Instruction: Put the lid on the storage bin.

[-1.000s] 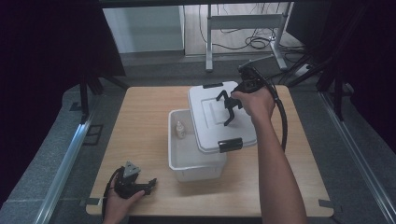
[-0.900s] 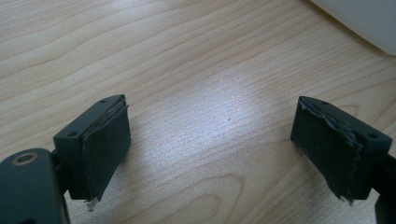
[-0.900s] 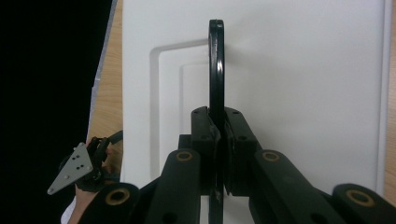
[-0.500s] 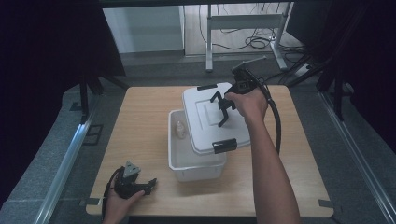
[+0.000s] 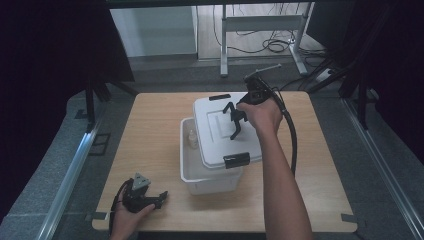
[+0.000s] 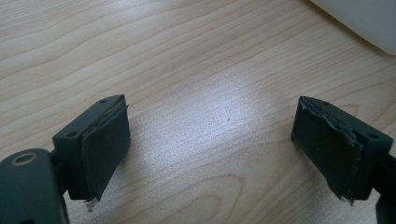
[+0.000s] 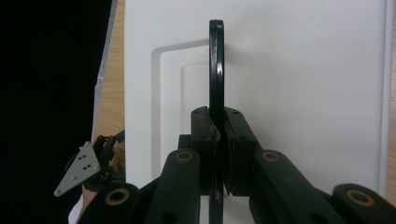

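One lid (image 5: 220, 132) has shifted left over the box (image 5: 207, 175), handle (image 7: 215, 65) clamped in the right gripper (image 5: 236, 120) fingers. Nearly seated now. Left gripper (image 5: 150, 197) fingers gape empty beside the box.

Bare table (image 5: 155, 130) lies left of the white bin (image 5: 207, 180), whose lid (image 5: 220, 130) half covers it.

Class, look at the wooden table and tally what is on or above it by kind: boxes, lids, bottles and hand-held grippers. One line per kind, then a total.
White storage box: 1
White lid with black handle and clips: 1
Small bottle inside the box: 1
Hand-held grippers: 2, the left gripper and the right gripper
Total: 5
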